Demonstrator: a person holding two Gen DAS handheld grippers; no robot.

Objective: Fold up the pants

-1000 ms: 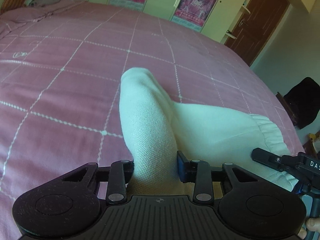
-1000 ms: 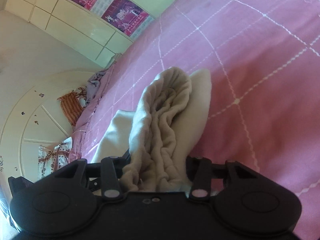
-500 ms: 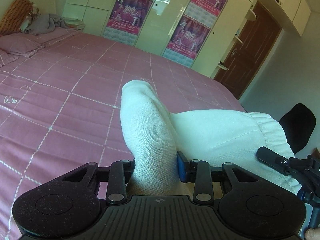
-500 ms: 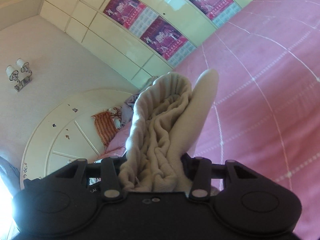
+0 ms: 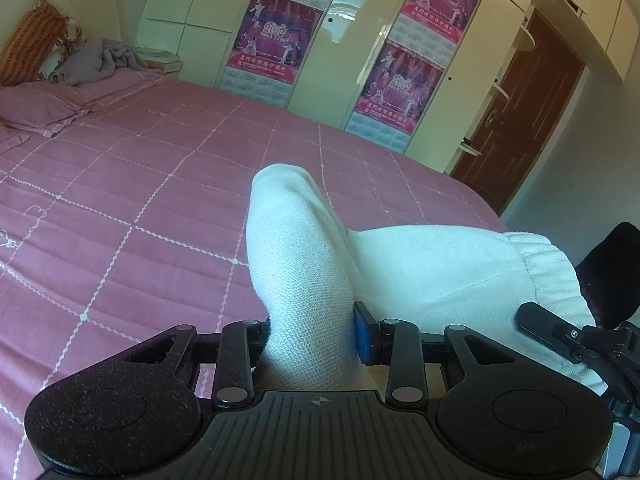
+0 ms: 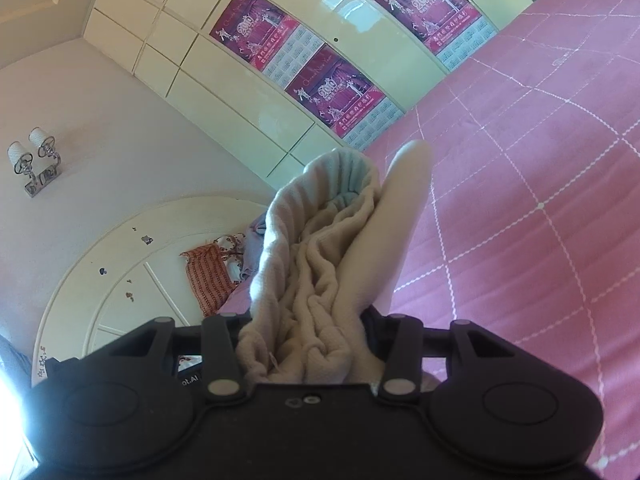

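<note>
My left gripper (image 5: 310, 340) has its jaws clamped on a thick fold of the cream pants (image 5: 296, 264); the cloth fills the whole gap between them and rises forward out of the grip as a rounded hump. To the right of that hump the rest of the garment spreads out toward the gathered elastic waistband (image 5: 548, 264), which runs down to where my right gripper (image 5: 568, 336) shows at the frame's edge. Behind the cloth lies the pink checked bed (image 5: 140, 184).

In the right wrist view, my right gripper (image 6: 308, 344) has its jaws closed on a bunched, wrinkled mass of the same pants (image 6: 320, 264). The ribbed waistband (image 6: 340, 176) curls over at the top of the bunch, and a smoother flap of fabric stands up along its right side. The bundle is wedged tightly between both jaws and projects straight ahead of them, held up with the bed (image 6: 540, 168) to its right.

Beyond the bed stand pale wardrobe doors (image 5: 192, 20) carrying purple calendar posters (image 5: 276, 40), a brown door (image 5: 524, 116) to the right, and pillows (image 5: 36, 108) at the bed's head.
</note>
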